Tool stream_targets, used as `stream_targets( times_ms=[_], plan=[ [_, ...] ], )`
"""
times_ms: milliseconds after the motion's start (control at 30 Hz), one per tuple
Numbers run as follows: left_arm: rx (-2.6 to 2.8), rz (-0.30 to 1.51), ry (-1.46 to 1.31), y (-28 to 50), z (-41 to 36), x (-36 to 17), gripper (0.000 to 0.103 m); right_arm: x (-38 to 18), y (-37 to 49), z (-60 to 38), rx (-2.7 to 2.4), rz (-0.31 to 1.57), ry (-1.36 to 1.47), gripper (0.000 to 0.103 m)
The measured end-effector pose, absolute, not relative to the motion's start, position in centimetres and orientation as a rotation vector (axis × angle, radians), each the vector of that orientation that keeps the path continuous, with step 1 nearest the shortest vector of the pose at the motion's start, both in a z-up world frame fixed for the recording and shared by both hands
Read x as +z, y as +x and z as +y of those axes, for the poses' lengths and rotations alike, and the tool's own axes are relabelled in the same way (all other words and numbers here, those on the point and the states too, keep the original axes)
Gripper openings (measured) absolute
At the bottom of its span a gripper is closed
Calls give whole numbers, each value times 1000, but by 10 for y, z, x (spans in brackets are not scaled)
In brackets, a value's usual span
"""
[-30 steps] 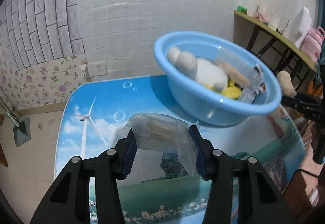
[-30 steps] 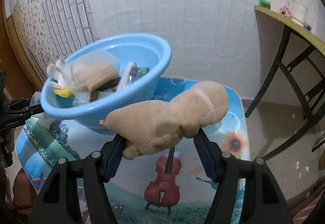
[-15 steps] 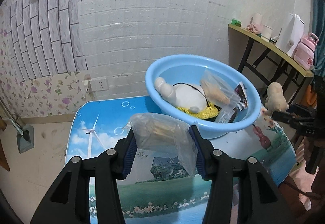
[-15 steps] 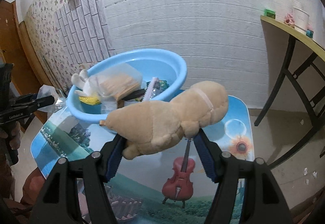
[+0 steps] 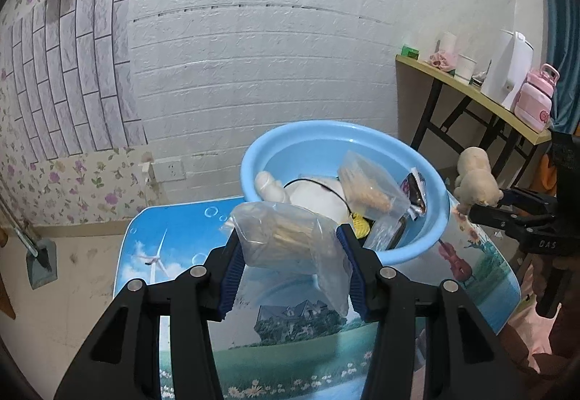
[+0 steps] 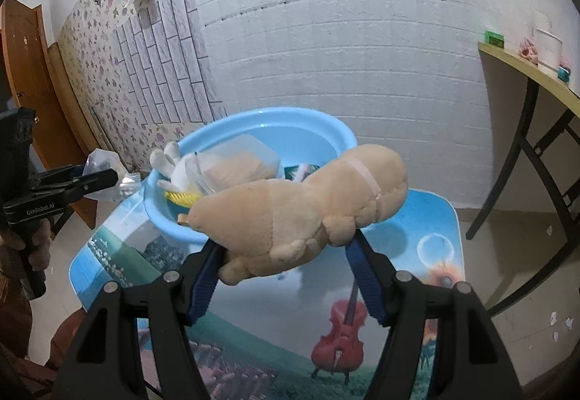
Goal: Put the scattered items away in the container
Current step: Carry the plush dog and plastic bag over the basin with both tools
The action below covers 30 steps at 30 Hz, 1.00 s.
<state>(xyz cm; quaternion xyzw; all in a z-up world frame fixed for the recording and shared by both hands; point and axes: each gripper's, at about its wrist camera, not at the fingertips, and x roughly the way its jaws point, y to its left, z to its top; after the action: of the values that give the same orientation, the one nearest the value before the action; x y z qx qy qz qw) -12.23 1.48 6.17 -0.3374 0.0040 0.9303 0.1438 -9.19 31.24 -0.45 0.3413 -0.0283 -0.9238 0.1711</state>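
Lifted a little higher than a second ago, both loads are now seen above the bench [image 5: 174,240] instead of close over it, and more of the white wall fills each view. The left gripper [image 5: 290,264] is clamped on a clear plastic bag [image 5: 286,240] with something tan inside; the bag bulges out between the blue pads, low in the middle of the left view. The right gripper [image 6: 284,260] is clamped on a tan plush toy [image 6: 301,208], which lies across the pads in the middle of the right view. Neither grip has been loosened.

The blue basin [image 5: 275,153] now sits lower and further off in both views, right behind each load. Some things are already inside it: a white plush toy [image 5: 315,193], a yellow thing, a bag of tan food and a dark packet. No loose things can be seen on the picture-covered bench top.

So the bag and the toy look like the last two things. They have been raised high enough to clear the rim, it seems. Next they would likely be carried over the basin and let go.
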Motion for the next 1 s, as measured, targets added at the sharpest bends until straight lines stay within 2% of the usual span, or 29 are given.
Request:
stream_targets(
  times_ms=[1000],
  plan=[
    [2586, 87, -908, -177, 58, 62, 50, 2, -126, 266, -2534, -5, 899, 66]
  ],
)
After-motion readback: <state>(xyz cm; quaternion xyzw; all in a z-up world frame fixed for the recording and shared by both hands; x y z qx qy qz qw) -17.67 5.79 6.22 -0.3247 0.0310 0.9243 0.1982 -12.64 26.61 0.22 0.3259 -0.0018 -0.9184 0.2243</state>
